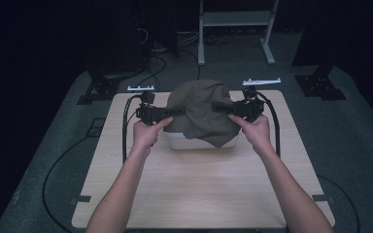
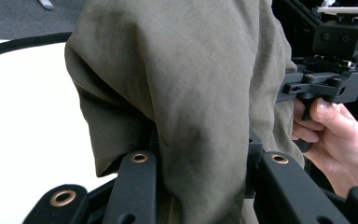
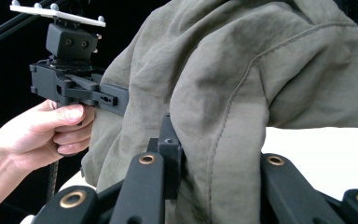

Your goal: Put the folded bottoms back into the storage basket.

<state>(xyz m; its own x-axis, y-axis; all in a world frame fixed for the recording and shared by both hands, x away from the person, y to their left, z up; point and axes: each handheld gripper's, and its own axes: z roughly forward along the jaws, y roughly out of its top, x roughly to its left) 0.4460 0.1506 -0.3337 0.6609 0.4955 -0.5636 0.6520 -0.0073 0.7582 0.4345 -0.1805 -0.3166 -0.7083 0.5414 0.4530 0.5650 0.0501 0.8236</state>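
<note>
Olive cloth (image 1: 201, 110): left gripper (image 1: 167, 112) and right gripper (image 1: 226, 108) fingers clamping opposite edges, holding it above white bin (image 1: 179, 141); next, judged: lowering in

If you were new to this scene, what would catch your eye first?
A crumpled olive-green cloth garment hangs mid-table between the left gripper and right gripper, both shut on it. Beneath it sits a white rectangular plastic bin on the light wooden table.

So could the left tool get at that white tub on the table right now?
Probably not yet. The left tool is shut on the olive cloth, which hangs over most of the white tub, so it would need to let go first.
</note>
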